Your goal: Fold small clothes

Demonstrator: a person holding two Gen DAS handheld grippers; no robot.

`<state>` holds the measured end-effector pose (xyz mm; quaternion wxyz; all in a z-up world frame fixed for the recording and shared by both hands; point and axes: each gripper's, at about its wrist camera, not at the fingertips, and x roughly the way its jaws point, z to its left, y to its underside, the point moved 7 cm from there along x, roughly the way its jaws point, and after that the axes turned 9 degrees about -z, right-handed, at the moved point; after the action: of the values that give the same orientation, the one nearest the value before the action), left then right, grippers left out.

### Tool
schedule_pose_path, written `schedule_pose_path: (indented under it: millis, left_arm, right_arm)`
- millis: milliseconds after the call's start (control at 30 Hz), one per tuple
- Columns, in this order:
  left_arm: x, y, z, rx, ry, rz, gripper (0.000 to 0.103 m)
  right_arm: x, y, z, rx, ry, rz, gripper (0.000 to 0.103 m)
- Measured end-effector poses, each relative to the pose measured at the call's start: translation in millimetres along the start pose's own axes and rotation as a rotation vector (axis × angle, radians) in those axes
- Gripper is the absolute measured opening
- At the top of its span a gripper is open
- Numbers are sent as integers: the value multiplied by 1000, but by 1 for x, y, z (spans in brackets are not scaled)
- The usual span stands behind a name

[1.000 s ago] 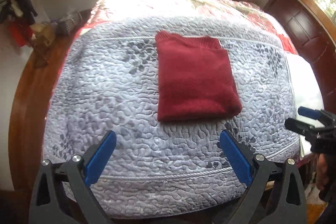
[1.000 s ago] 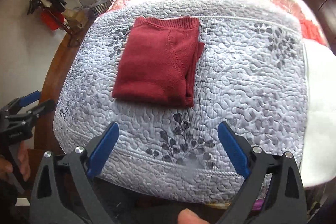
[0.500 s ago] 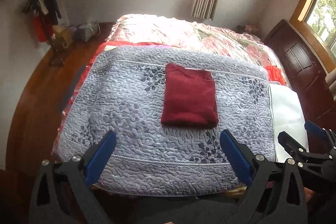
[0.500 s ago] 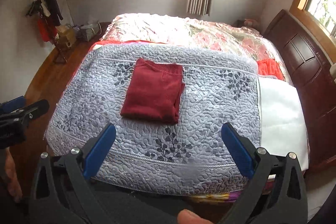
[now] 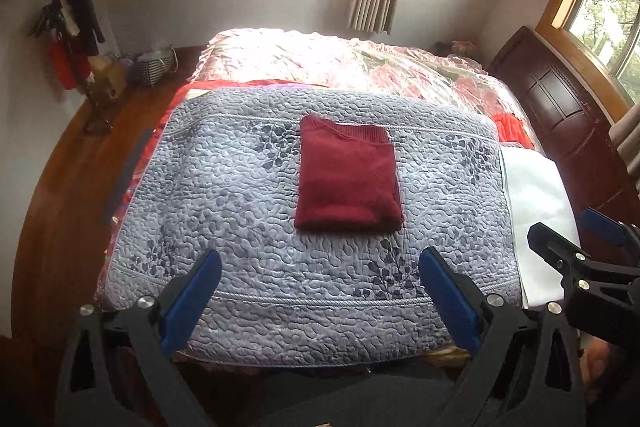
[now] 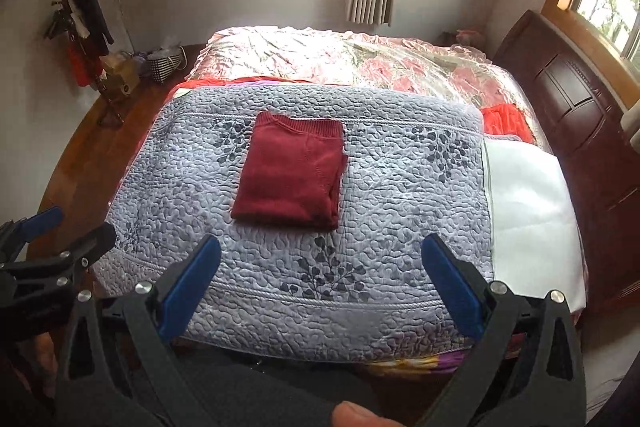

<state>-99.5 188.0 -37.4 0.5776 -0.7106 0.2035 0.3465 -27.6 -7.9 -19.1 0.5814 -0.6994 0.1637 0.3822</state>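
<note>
A dark red knitted sweater [image 5: 347, 175] [image 6: 292, 175] lies folded into a neat rectangle in the middle of the grey quilted blanket [image 5: 224, 195] [image 6: 400, 195] on the bed. My left gripper [image 5: 320, 263] hangs open above the blanket's near edge, well short of the sweater, with nothing between its blue pads. My right gripper [image 6: 320, 251] is likewise open and empty, held back from the bed. Each gripper shows at the edge of the other's view: the right gripper [image 5: 576, 231] and the left gripper [image 6: 76, 223].
A white sheet [image 6: 528, 207] lies to the right of the blanket, against a dark wooden headboard [image 6: 580, 115]. A pink floral cover under plastic [image 5: 352, 63] fills the far bed. A coat stand [image 5: 72, 35] and bags stand on the wooden floor at the left.
Both grippers have pulled back and up from the bed, so the folded sweater looks smaller and farther. The windows and walls have come into view. The sweater has not moved.
</note>
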Motion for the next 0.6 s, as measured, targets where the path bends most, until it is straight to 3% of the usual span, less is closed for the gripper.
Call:
schedule_pose_path:
  millis: [600]
  left_arm:
    - [6,-6,0,6,-16,1,99]
  right_arm:
    - [6,-5,-1,3,2,12,100]
